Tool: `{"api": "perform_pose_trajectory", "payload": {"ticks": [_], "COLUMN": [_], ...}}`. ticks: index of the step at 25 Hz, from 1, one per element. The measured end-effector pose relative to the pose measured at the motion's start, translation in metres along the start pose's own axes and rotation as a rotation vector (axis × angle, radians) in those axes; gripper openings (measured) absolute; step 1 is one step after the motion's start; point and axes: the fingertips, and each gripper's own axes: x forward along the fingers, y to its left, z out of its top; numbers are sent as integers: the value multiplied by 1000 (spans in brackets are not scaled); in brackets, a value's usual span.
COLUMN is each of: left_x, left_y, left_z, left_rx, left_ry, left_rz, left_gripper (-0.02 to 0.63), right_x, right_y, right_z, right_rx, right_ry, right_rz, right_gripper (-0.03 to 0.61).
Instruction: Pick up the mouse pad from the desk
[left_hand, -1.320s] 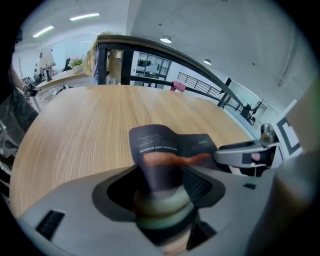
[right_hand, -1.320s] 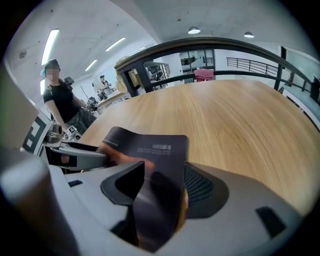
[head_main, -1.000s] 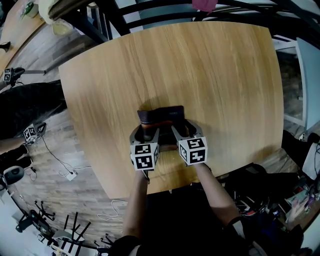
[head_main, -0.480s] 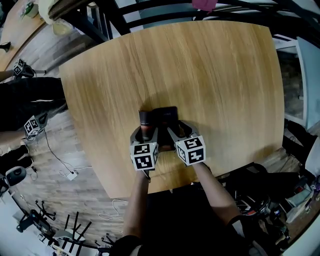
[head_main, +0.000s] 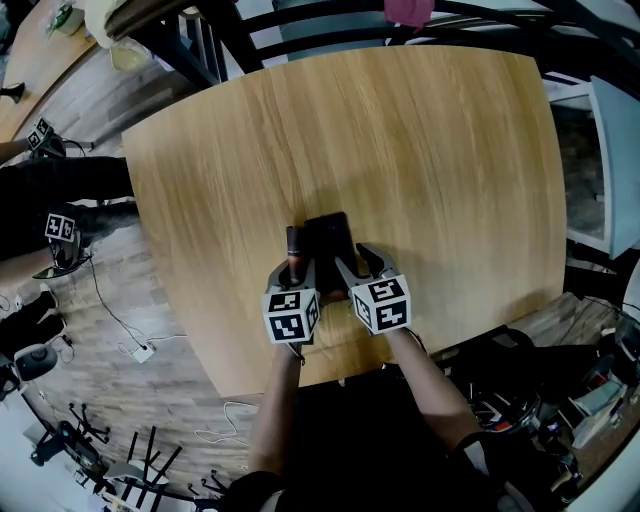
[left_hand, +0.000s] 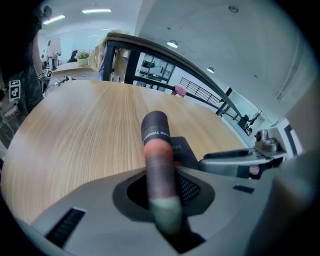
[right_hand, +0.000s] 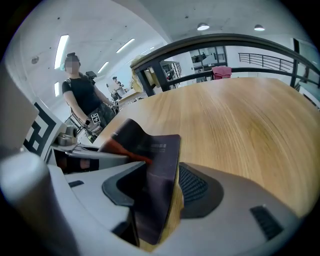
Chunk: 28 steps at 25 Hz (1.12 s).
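**Left claw bites the roll, right claw not yet on**

Since a second ago the mouse pad (head_main: 325, 240) has drawn in from a wider dark patch to a narrow one, with its left side curled into a tight roll. The left claw (head_main: 294, 262) has just been closing on that roll. In the left gripper view the roll (left_hand: 157, 150) stands up between the jaws and they press on it from both sides. The right claw (head_main: 357, 262) has edged inward a little. Its jaws stand wide, with the pad's loose flap (right_hand: 155, 170) rising on edge between them and leaning toward the left jaw. Bare wood shows between the flap and the right jaw, so it grips nothing yet.

The pad sits toward the near edge of the desk (head_main: 420, 150), about midway between its left and right edges, with part of it apparently on the wood beyond the claws.

To do the lift well, the right claw should probably close on the flap first, so the soft sheet is held at two places and cannot unroll or droop. Both claws should then likely rise together and level. A one-sided pull could drag the roll out of the left claw or let the flap slip free.
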Motion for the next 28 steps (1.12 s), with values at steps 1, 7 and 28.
{"api": "perform_pose_trajectory", "payload": {"ticks": [1, 7, 28], "left_x": [0, -10, -80], "left_y": [-1, -6, -12], "left_z": [0, 0, 11], "left_rx": [0, 0, -9], "left_ry": [-4, -33, -162], "left_rz": [-4, -32, -55], "left_gripper": [87, 67, 44], "right_x": [0, -8, -55], "right_y": [0, 0, 35], "right_z": [1, 0, 11], "right_rx": [-1, -4, -23], "right_ry": [-2, -14, -112], "right_rz": [-1, -8, -45], "right_gripper": [212, 212, 86]}}
